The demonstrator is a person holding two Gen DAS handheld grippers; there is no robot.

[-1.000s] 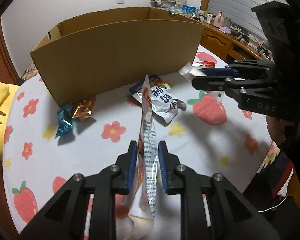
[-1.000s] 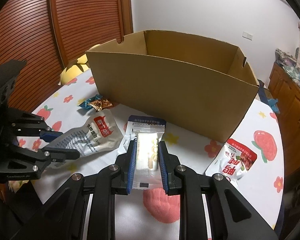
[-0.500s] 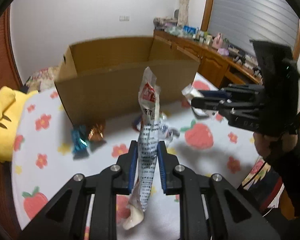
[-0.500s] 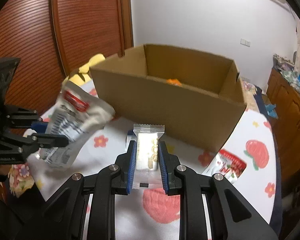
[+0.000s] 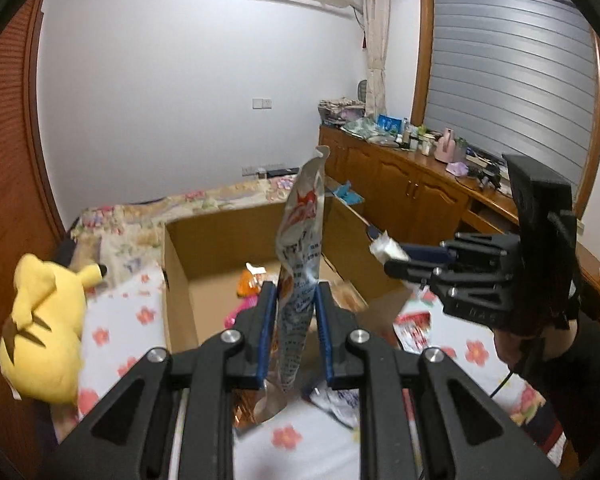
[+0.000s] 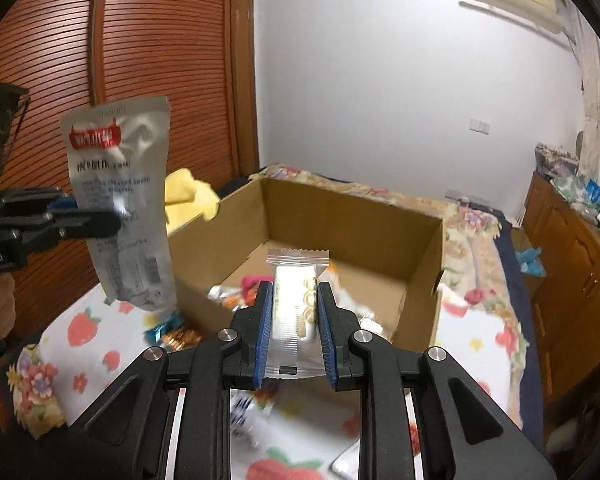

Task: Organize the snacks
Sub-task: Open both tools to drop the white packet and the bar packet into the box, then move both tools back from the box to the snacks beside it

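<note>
A: Pouch position first. Where was the silver pouch (image 5: 300,264) against the left gripper (image 5: 296,336)?

B: Clamped between its blue pads, standing upright, the red-labelled top well above the fingertips and the bottom hanging below them. The right wrist view showed the same pouch (image 6: 120,208) off to that gripper's left, pinched at mid-height by the left gripper (image 6: 100,220).

A: And the right gripper (image 6: 294,336)?

B: Clenched on a clear-wrapped snack bar (image 6: 296,304), which lay flat between the pads with its crimped end poking forward past the fingertips. In the left wrist view the right gripper (image 5: 396,260) sat to the right and ahead, with the bar's white end (image 5: 386,248) sticking out.

A: The cardboard box (image 6: 352,232)?

B: Directly ahead of both grippers and below them, open at the top. Some snacks (image 6: 252,284) already lay on its floor, orange and pink among them.

A: What was under it all?

B: A table (image 6: 84,344) covered in a white cloth printed with strawberries and flowers. Two wrapped candies (image 6: 172,330) lay on it below the pouch, just beside the box's near wall. A yellow plush toy (image 5: 48,320) sat to the left gripper's left. Beyond were a wooden cabinet (image 5: 412,196) with clutter on top, a slatted wooden door (image 6: 140,60) and a white wall.
</note>
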